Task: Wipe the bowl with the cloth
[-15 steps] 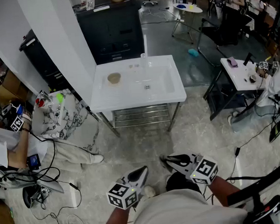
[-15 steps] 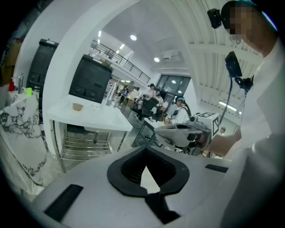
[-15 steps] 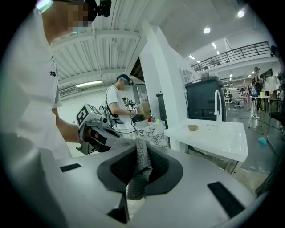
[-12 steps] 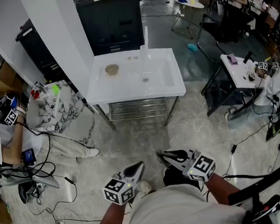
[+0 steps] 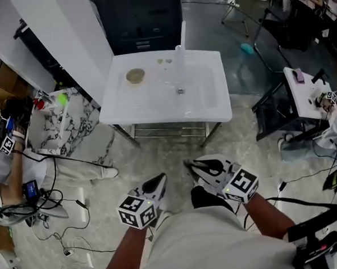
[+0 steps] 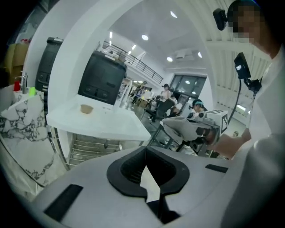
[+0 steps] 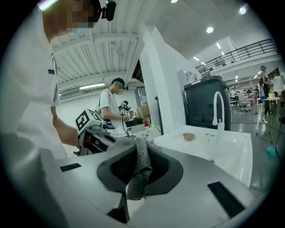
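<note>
Two handheld grippers sat low in the head view, above a pale stone floor, while we faced a white sink counter (image 5: 156,112) some way ahead. At far left a seated person (image 5: 5,169) was surrounded by cables. Next came a marble-patterned sheet (image 5: 71,125) beside the counter. On the counter's left part sat the small tan bowl (image 5: 135,76), upright and well apart from both grippers. A white faucet (image 5: 181,50) rose to the bowl's right, behind the basin.

Nearer us, our left gripper (image 5: 158,184) pointed toward the counter. Its jaws were pressed together with nothing between them, and its own view showed the tips meeting. Just right of it, our right gripper (image 5: 192,165) had its jaws clamped on the grey knitted cloth (image 7: 140,169). The cloth hung as a folded strip between the pads. At far right stood a small white table (image 5: 302,91) with a purple item on it.
</note>
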